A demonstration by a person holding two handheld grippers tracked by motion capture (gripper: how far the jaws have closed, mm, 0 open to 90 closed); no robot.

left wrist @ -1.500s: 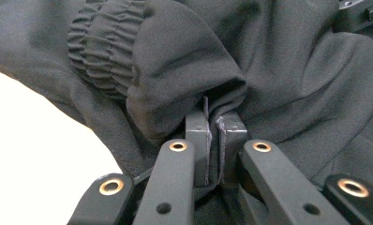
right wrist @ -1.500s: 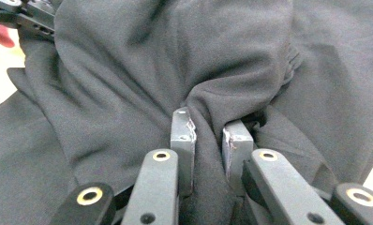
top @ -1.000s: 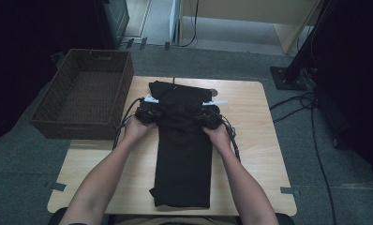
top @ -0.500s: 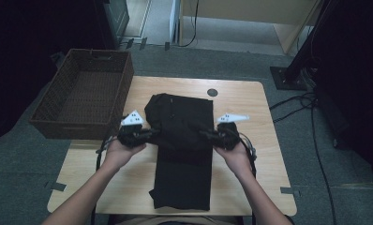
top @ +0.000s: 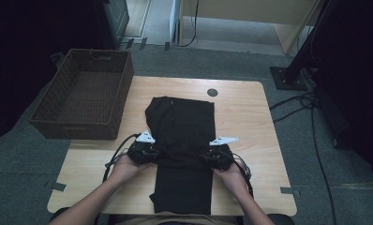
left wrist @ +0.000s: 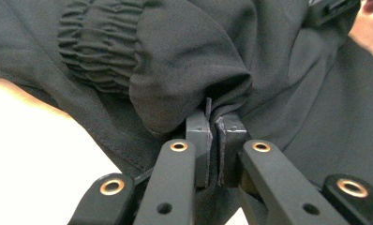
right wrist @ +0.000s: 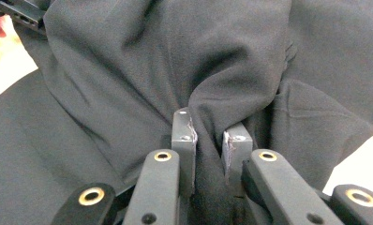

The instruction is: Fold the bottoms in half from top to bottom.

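Pinching the black garment (top: 182,136) at both edges, I'm keeping the left gripper (left wrist: 215,129) and right gripper (right wrist: 208,133) clamped on cloth so the fold lands even toward me.

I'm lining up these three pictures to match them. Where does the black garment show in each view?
High view: the black garment lies down the middle of the wooden table, pinched between both grippers.
Left gripper view: it covers the upper picture, a fold clamped in the left gripper.
Right gripper view: it spreads across the picture, a fold in the right gripper.
Shared landmark: the light tabletop at the cloth's edge.
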